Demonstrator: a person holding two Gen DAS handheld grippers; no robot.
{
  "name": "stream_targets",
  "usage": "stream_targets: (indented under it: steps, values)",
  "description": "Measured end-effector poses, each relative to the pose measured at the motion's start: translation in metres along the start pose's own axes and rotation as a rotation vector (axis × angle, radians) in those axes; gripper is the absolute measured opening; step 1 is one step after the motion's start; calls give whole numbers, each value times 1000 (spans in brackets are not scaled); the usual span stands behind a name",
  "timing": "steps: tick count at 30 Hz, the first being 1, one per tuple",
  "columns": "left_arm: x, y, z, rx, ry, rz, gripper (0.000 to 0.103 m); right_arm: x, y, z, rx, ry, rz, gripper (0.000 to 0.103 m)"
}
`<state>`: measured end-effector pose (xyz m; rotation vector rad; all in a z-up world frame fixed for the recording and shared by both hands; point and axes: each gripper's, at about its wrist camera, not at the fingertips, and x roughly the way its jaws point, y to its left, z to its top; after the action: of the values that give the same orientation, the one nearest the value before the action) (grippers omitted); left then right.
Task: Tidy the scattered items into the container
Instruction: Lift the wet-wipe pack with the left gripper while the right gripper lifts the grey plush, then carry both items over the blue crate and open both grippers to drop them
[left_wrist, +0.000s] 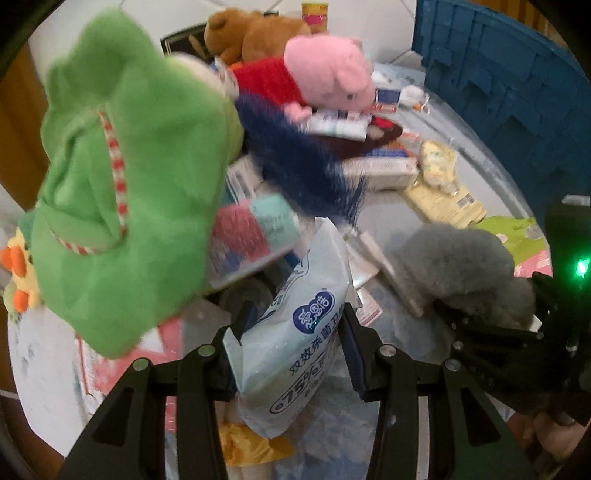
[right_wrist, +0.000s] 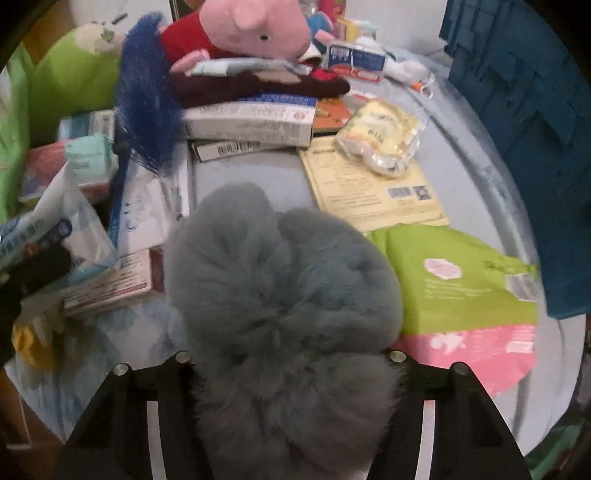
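Plush pile-up far left in the left wrist view: big green plush hogging the lens, with a bit of yellow-and-orange toy poking out behind it. Further back, brown bear and pink pig in a red top, lying on top of stacked boxes. Blue duster sticking out just beside the green plush, right above the pile.

Centre bottom: left gripper with jaws fairly narrow, pinching a pale blue wipes pack from both sides. Pack tilted and held over the clutter, with something yellow and crumpled under it.

Moving right: grey fluff filling the whole gap in the right gripper, low over the pale floor of the tub. Jaws roughly half open, but pads buried in fur, so can't tell if actually squeezing or just straddling it.

Right of the fluff: green-and-pink pack lying flat, a yellow card with a snack bag on top of it. Far right, beyond the curved tub rim: blue crate.
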<state>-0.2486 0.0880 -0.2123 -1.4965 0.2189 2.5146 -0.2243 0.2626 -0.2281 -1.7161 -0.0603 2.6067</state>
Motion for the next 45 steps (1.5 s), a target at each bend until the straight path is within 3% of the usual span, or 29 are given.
stream_targets:
  steps: [11,18,27,32,38,45]
  values:
    - [-70,0,34,9,-152,-8,44,-40,3,26,-7,-225,12,56]
    - [-105,-2,55,5,-220,-13,44,-60,7,45,-39,-309,1,56]
    - [-152,-27,96,16,-328,7,44,-134,-27,84,-46,-448,-7,56]
    - [-174,-69,132,26,-383,0,44,-170,-72,101,-30,-531,-16,56]
    - [-201,-157,185,23,-457,-46,44,-199,-161,98,-9,-609,-57,57]
    - [-215,-290,236,71,-440,-135,44,-195,-283,70,30,-568,-165,57]
